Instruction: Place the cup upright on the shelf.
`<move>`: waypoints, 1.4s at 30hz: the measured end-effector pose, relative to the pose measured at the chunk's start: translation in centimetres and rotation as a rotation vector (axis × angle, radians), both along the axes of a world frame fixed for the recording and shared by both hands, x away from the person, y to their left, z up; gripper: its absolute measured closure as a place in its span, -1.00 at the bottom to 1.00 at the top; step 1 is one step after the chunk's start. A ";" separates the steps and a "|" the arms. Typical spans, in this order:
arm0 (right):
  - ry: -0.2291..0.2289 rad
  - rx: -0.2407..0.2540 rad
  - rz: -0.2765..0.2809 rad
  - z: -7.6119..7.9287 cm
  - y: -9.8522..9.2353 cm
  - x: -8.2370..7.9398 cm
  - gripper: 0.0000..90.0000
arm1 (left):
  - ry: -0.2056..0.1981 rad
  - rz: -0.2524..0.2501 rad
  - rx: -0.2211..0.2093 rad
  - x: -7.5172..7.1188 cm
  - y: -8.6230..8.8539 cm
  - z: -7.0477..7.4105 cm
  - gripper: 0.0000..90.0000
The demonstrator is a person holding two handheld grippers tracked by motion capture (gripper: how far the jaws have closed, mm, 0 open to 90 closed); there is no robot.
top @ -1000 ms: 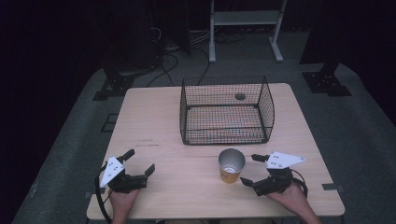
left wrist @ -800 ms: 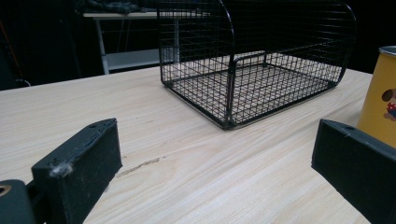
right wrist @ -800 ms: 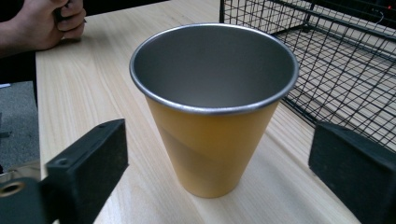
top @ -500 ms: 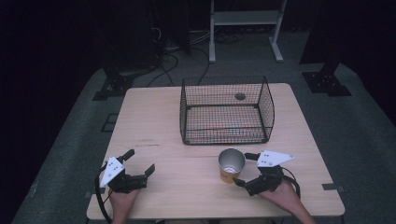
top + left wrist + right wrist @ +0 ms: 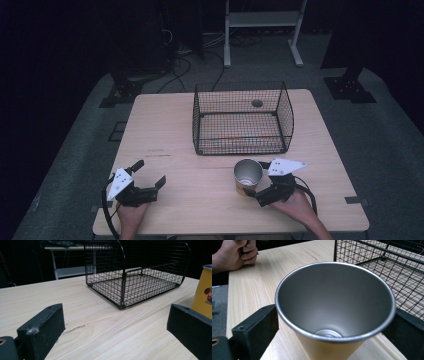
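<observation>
The yellow metal cup with the silver inside [image 5: 248, 176] stands upright on the pale wooden surface [image 5: 200, 200], just in front of the black wire basket [image 5: 242, 118]. The right claw [image 5: 259, 192] now brackets it, jaws spread either side and not yet clenched; a second ago it sat further right. Squeezing that tapered wall off-centre could tip or squirt the cup out. The left claw [image 5: 149, 176] rests released, well apart.
</observation>
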State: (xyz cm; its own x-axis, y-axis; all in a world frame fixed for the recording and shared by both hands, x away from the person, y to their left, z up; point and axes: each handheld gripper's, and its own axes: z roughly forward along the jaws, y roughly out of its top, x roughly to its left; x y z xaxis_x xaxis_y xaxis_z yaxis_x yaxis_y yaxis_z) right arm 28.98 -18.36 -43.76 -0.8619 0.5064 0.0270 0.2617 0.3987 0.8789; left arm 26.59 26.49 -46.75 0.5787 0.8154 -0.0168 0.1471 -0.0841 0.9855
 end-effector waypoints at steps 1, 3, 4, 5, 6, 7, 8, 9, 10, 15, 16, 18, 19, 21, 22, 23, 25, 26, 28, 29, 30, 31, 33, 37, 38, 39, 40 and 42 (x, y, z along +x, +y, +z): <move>0.000 -0.002 0.003 0.0 0.1 0.1 -0.96 | 0.000 0.000 0.000 0.0 0.0 0.0 -0.98; 0.002 -0.005 0.005 -0.1 0.3 0.2 -0.96 | 0.000 0.000 0.000 0.0 0.0 0.0 -0.98; 0.001 -0.005 0.005 -0.1 0.4 0.3 -0.96 | 0.000 0.000 -0.001 0.0 0.0 0.0 -0.98; 0.002 -0.002 0.004 -0.1 0.4 0.3 -0.96 | 0.000 0.000 -0.001 0.0 0.0 0.0 -0.98; 0.002 -0.001 0.005 -0.2 0.5 0.4 -0.96 | 0.000 0.000 -0.001 0.0 0.0 0.0 -0.98; 0.002 -0.003 0.005 -0.2 0.5 0.5 -0.96 | 0.000 0.000 -0.001 0.0 0.0 0.0 -0.98; 0.002 -0.002 0.004 -0.2 0.6 0.5 -0.96 | 0.000 0.000 -0.001 0.0 0.0 0.0 -0.98; 0.004 -0.001 0.003 -0.3 0.6 0.5 -0.96 | 0.000 0.000 -0.001 0.0 0.0 0.0 -0.98; 0.003 -0.001 0.003 -0.3 0.7 0.6 -0.96 | 0.000 0.000 -0.001 0.0 0.0 0.0 -0.98; 0.004 0.000 0.007 -0.3 0.9 0.7 -0.96 | 0.000 0.001 -0.002 0.0 0.0 0.0 -0.98; 0.004 0.000 0.008 -0.3 1.0 0.8 -0.96 | -0.001 0.001 -0.002 0.0 0.0 0.0 -0.98; 0.005 -0.001 0.009 -0.4 1.0 0.8 -0.96 | -0.002 0.002 -0.003 0.0 0.0 0.0 -0.98; 0.006 -0.001 0.010 -0.4 1.1 0.9 -0.96 | -0.002 0.002 -0.002 0.0 0.0 0.0 -0.98; 0.006 -0.002 0.010 -0.4 1.1 0.9 -0.96 | -0.003 0.003 -0.004 0.0 0.0 0.0 -0.98; 0.007 -0.002 0.011 -0.4 1.1 0.9 -0.95 | -0.002 0.004 -0.005 0.0 0.0 0.0 -0.98; 0.009 -0.003 0.010 -0.4 1.2 1.0 -0.95 | -0.003 0.004 -0.005 0.0 0.0 0.0 -0.98; 0.008 -0.002 0.008 -0.5 1.2 1.0 -0.95 | -0.003 0.004 -0.005 0.0 0.0 0.0 -0.98; 0.009 -0.002 0.009 -0.5 1.2 1.0 -0.95 | -0.002 0.004 -0.005 0.0 0.0 0.0 -0.98; 0.007 0.002 0.016 -0.4 1.1 1.1 -0.88 | -0.002 0.004 -0.005 0.0 0.0 0.0 -0.98; 0.007 0.002 0.014 -0.4 1.1 1.1 -0.88 | -0.002 0.004 -0.005 0.0 0.0 0.0 -0.98; 0.008 0.003 0.014 -0.4 1.1 1.1 -0.88 | -0.002 0.004 -0.005 0.0 0.0 0.0 -0.98; 0.008 0.003 0.013 -0.4 1.1 1.1 -0.88 | -0.002 0.004 -0.005 0.0 0.0 0.0 -0.98; 0.011 0.006 0.011 -0.4 1.0 1.1 -0.88 | -0.002 0.004 -0.003 0.0 0.0 0.0 -0.98; 0.010 0.017 0.009 -0.3 0.9 1.1 -0.86 | -0.002 0.004 -0.004 0.0 0.0 0.0 -0.98; 0.008 0.018 0.010 -0.3 0.9 1.1 -0.86 | -0.003 0.004 -0.004 0.0 0.0 0.0 -0.98; 0.008 0.019 0.011 -0.3 0.9 1.1 -0.86 | -0.003 0.004 -0.004 0.0 0.0 0.0 -0.98; 0.008 0.018 0.012 -0.3 0.9 1.1 -0.86 | -0.003 0.004 -0.004 0.0 0.0 0.0 -0.98; 0.008 0.016 0.014 -0.3 0.8 1.1 -0.82 | -0.003 0.003 -0.003 0.0 0.0 0.0 -0.98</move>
State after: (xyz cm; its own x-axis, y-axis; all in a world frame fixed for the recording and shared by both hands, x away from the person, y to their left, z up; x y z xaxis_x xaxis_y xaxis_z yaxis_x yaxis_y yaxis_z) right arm 30.12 -17.51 -44.08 -0.8685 0.4939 0.0415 0.2630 0.3883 0.8832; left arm 26.55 26.50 -46.75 0.5759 0.8173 -0.0177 0.1444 -0.0804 0.9863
